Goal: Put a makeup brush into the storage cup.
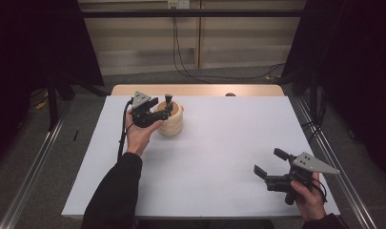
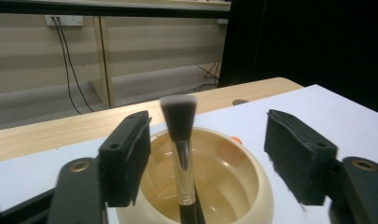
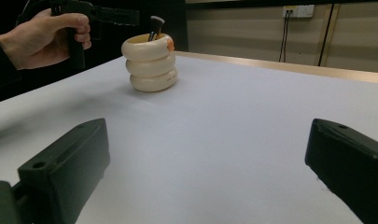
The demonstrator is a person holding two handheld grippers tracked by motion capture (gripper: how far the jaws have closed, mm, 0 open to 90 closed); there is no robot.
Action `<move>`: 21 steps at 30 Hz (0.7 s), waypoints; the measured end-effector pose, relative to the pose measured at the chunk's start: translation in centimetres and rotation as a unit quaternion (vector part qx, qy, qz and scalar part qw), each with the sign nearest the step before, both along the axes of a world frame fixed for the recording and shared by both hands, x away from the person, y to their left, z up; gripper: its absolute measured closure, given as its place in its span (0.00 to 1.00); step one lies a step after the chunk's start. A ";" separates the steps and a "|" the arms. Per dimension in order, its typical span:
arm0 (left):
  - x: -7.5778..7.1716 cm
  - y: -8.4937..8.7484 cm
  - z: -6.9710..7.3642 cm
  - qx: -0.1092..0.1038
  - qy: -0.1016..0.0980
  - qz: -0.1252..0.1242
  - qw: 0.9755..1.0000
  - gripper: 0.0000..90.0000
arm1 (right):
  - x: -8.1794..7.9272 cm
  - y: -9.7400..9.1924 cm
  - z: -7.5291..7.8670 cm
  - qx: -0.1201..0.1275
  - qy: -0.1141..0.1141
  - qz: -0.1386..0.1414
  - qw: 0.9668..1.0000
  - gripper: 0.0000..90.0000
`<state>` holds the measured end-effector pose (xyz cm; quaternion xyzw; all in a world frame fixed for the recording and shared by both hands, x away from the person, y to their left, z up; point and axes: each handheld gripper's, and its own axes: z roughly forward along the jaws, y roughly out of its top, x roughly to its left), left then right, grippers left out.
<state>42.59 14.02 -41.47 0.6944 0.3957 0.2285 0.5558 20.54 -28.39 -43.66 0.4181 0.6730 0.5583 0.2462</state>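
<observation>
Brush dropped in the holder
My left gripper gapes, pads clear of the upright brush between them, near the tabletop's far-left corner.

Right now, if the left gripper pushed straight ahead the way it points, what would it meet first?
Probably the makeup brush standing in the cream holder, between the open left gripper jaws; the holder's rim could touch first, depth unclear.

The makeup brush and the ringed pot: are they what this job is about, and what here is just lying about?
Part of the job:
makeup brush, standing in the pot
cream ringed pot
left gripper, jaws open around the brush

Just lying about:
right gripper, open, apart from the pot
small dark object on the table's far edge
</observation>
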 end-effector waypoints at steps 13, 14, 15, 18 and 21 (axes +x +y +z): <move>-0.8 0.0 0.7 0.008 -0.002 -0.017 1.000 0.03 | -0.1 0.2 0.1 -0.009 -0.013 -0.003 1.000 0.00; -0.8 0.0 0.7 0.008 -0.003 -0.018 1.000 0.03 | -0.1 0.2 0.1 -0.009 -0.015 -0.004 1.000 0.00; -0.9 0.1 0.9 0.007 -0.002 -0.018 1.000 0.03 | -0.1 0.2 0.1 -0.010 -0.015 -0.004 1.000 0.00; -1.5 0.3 1.2 0.003 -0.005 -0.030 1.000 0.03 | -0.1 0.2 0.1 -0.016 -0.017 -0.003 1.000 0.00; -2.0 0.4 1.4 -0.001 -0.004 -0.036 0.999 0.03 | -0.1 0.3 0.1 -0.015 -0.021 -0.005 1.000 0.00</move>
